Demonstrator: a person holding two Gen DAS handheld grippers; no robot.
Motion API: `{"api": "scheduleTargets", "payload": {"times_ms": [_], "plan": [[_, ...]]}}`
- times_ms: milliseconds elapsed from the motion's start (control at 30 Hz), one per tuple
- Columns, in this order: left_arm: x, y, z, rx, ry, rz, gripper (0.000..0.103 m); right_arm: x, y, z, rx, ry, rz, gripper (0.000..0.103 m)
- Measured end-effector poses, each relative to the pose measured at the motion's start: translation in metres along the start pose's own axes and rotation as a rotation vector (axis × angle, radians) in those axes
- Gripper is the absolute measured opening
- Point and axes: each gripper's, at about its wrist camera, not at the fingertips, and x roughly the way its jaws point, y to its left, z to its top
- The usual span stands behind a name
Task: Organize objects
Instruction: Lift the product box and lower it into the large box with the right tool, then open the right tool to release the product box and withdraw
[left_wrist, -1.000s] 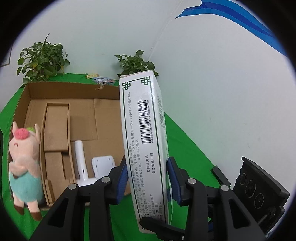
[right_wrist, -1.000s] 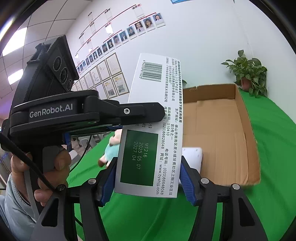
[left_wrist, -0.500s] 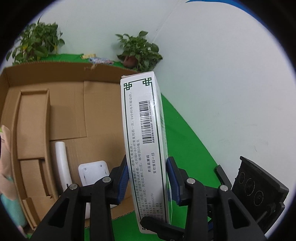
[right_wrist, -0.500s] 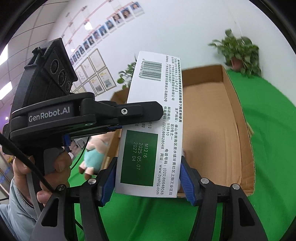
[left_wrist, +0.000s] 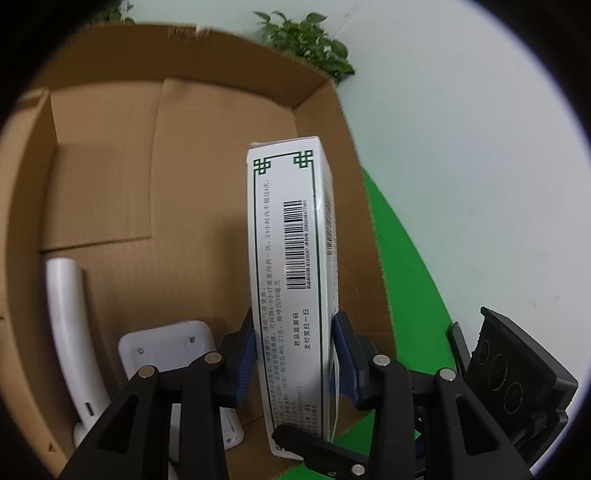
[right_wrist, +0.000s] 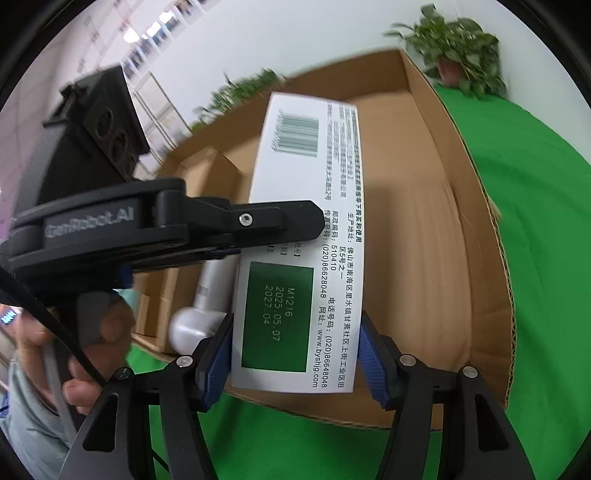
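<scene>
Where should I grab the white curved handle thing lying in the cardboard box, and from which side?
Grip the white handheld device across its long, slim handle, near the middle, coming from above. It lies flat on the floor of the cardboard box, so only its top and narrow sides are open. Its base end sits close to a white plate, probably too cramped for fingers.

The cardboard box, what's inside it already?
Inside the cardboard box lie a white curved tube and a white flat device. The held medicine box hides part of the floor.
</scene>
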Motion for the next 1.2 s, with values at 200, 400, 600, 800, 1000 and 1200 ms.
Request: {"api": "scheduleTargets", "payload": {"times_ms": [200,400,600,800,1000,1200], "plan": [[0.025,0.012,-0.006,-0.039,0.049,0.018,0.043,0.023,-0.011,0.000,0.002,0.080,-0.081,0.059],[0.014,0.010,-0.012,-0.023,0.049,0.087,0.045,0.034,-0.006,0.003,-0.036,0.117,-0.147,0.059],[-0.039,0.000,-0.032,0.056,-0.069,0.160,0.045,0.035,-0.009,0.004,-0.027,0.129,-0.164,0.060],[-0.113,0.000,-0.067,0.102,-0.249,0.370,0.046,0.033,0.012,-0.019,-0.081,0.154,-0.259,0.061],[-0.155,0.016,-0.102,0.099,-0.408,0.553,0.062,0.017,0.024,-0.024,-0.069,0.094,-0.215,0.087],[-0.135,0.045,-0.127,0.110,-0.435,0.642,0.068,-0.011,0.047,-0.044,-0.102,-0.055,-0.242,0.100]]}}
